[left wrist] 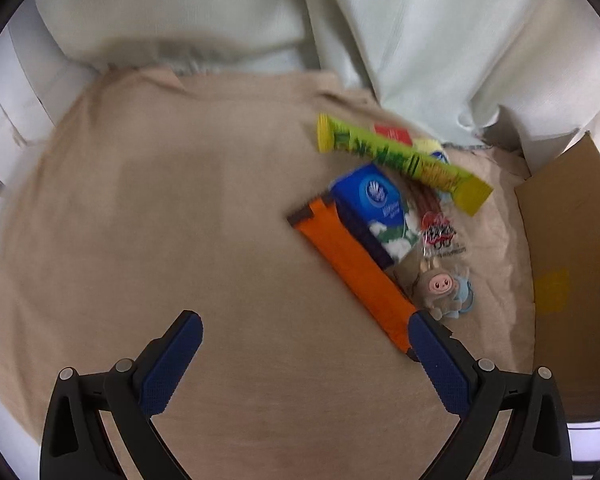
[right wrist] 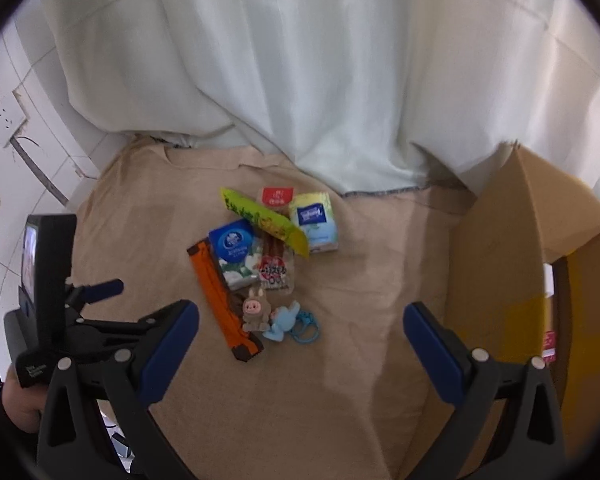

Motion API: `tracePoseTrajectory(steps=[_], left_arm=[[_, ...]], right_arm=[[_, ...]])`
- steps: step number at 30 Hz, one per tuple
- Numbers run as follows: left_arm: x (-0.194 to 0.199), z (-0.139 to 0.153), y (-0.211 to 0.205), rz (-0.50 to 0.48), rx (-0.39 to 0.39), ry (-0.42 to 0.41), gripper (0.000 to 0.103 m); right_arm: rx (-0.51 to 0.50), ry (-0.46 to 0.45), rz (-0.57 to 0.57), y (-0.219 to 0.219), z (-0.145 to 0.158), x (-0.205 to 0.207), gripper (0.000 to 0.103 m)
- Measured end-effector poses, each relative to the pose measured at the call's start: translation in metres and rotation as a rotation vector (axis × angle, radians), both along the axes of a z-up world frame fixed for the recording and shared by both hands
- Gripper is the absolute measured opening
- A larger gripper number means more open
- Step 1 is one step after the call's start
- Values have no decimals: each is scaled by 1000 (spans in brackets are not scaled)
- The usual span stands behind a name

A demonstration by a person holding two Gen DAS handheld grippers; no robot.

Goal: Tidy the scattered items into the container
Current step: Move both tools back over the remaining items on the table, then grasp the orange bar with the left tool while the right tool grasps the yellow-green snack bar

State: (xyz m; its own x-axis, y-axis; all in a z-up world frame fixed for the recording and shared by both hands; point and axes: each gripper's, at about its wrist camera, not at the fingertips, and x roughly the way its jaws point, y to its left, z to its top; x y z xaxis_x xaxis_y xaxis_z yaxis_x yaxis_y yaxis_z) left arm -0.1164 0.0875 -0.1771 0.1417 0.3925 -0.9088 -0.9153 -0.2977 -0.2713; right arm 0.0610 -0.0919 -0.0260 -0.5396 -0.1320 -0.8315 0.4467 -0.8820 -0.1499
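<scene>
We hold both grippers, left [left wrist: 304, 326] and right [right wrist: 300, 318], spread wide and empty above the tan cloth [right wrist: 340, 380]. The snacks [right wrist: 260, 256] lie heaped mid-cloth: orange bar [left wrist: 352, 268], blue pack [left wrist: 374, 208], green tube [left wrist: 400, 156]. The cardboard box [right wrist: 500, 264] stands at the cloth's right edge.

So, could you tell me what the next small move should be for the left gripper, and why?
Probably ease the left gripper forward and slightly right to straddle the orange packet. Both grippers are open and empty, nothing has been lifted yet, and that packet's near end lies right beside the left gripper's right finger, with the cardboard box just to the right.
</scene>
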Motion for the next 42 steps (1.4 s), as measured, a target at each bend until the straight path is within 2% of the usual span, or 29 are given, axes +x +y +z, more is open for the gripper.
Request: tracePoseTrajectory(steps=[4,7,9,17,21,24,28,32,34,36,39,42], left_arm=[[1,-13,8,56,-28,-63,103],[-3,-25,16,135,-72,-132,103],[-5,-32,22,173,-96,-147,103],[9,-41,47,154,-157,-38,103],[17,-42,49,185,-164,2,103],[22,-43,50,210,-187,24,103],[27,-43,50,198,-188,46,100],[24,-35,43,189,-150,84,66],[19,-33,39,179,-137,88,57],[17,-31,36,157,-120,102,40],[12,-30,33,144,-97,102,26],[8,-30,32,118,-78,91,23]], right_arm=[[2,-16,-5,1,-9,-2,102],[-3,-21,-5,3,-11,-3,99],[-7,-37,7,3,-12,-4,96],[0,-31,17,3,-12,-11,95],[17,-26,39,-5,-15,-28,91],[55,-23,80,-16,-18,-44,85],[67,-20,180,-31,-23,-65,85],[39,-76,255,-46,-34,-84,84],[37,-87,277,-54,-41,-92,84],[64,-98,281,-61,-47,-96,83],[71,-93,299,-69,-54,-103,81],[100,-105,305,-77,-64,-110,77]])
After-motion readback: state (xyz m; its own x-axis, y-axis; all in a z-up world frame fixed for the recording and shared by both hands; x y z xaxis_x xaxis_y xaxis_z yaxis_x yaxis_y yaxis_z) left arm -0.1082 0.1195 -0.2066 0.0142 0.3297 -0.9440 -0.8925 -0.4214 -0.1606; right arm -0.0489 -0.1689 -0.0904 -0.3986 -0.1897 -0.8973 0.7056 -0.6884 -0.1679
